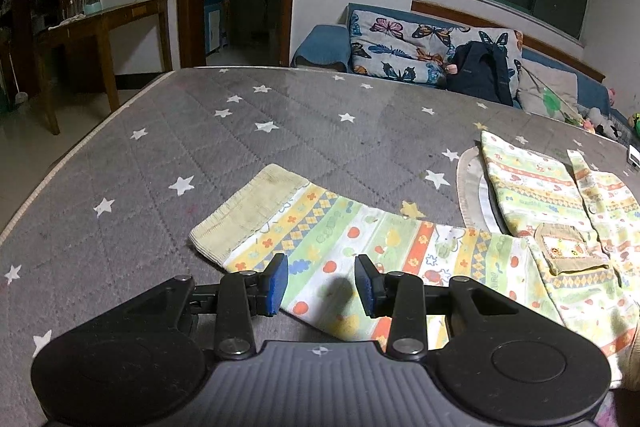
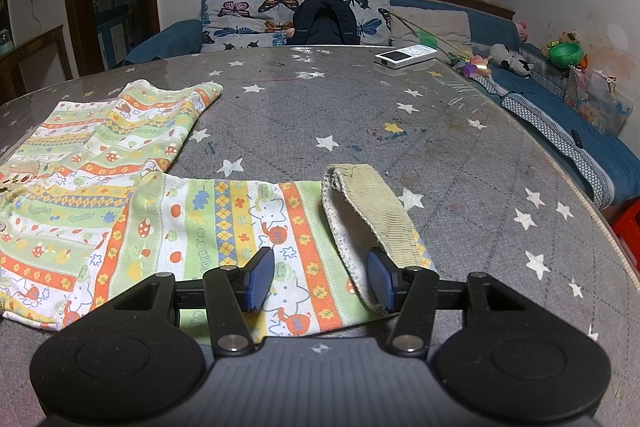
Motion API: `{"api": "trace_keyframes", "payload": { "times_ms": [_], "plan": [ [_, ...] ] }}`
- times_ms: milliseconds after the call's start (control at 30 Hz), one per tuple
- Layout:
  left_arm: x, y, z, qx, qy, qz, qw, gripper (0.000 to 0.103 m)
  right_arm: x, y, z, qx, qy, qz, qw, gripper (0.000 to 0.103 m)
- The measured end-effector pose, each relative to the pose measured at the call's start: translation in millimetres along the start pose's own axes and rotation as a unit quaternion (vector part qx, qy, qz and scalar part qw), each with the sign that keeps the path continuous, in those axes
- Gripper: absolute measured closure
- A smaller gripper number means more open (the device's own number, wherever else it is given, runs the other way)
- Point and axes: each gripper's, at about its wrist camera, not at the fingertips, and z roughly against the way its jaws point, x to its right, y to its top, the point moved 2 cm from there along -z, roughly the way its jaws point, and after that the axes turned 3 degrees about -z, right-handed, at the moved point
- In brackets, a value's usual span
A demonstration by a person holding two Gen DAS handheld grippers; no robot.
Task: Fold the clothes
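A child's patterned jacket point(image 1: 560, 211) with green, orange and yellow stripes lies spread flat on the grey star-print surface point(image 1: 200, 131). In the left wrist view its left sleeve point(image 1: 352, 247) stretches toward me, ending in a beige ribbed cuff point(image 1: 248, 215). My left gripper point(image 1: 321, 283) hovers open over that sleeve's near edge, nothing between its blue pads. In the right wrist view the other sleeve point(image 2: 240, 227) runs rightward to its cuff point(image 2: 368, 215). My right gripper point(image 2: 322, 279) stands open above the sleeve near the cuff, holding nothing. The jacket body point(image 2: 88, 155) lies at left.
A white remote-like device point(image 2: 404, 55) lies at the far edge of the surface. Behind it is a blue sofa with a butterfly cushion point(image 2: 256, 17), a dark backpack point(image 2: 324, 23) and toys point(image 2: 508, 59). A wooden side table point(image 1: 104, 27) stands left, beyond the surface's edge.
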Motion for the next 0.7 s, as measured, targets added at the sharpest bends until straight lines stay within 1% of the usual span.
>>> {"api": "trace_keyframes", "payload": {
  "times_ms": [133, 600, 700],
  "plan": [
    [-1, -3, -3, -0.004, 0.002, 0.001, 1.0, 0.063, 2, 0, 0, 0.001, -0.002, -0.003, 1.0, 0.048],
    [-4, -5, -3, -0.004, 0.01, -0.002, 0.9999, 0.063, 16, -1, 2, 0.002, -0.019, -0.015, 1.0, 0.048],
    [-4, -5, -3, -0.004, 0.011, -0.002, 0.9999, 0.059, 20, -1, 2, 0.002, -0.024, -0.019, 1.0, 0.048]
  ]
}}
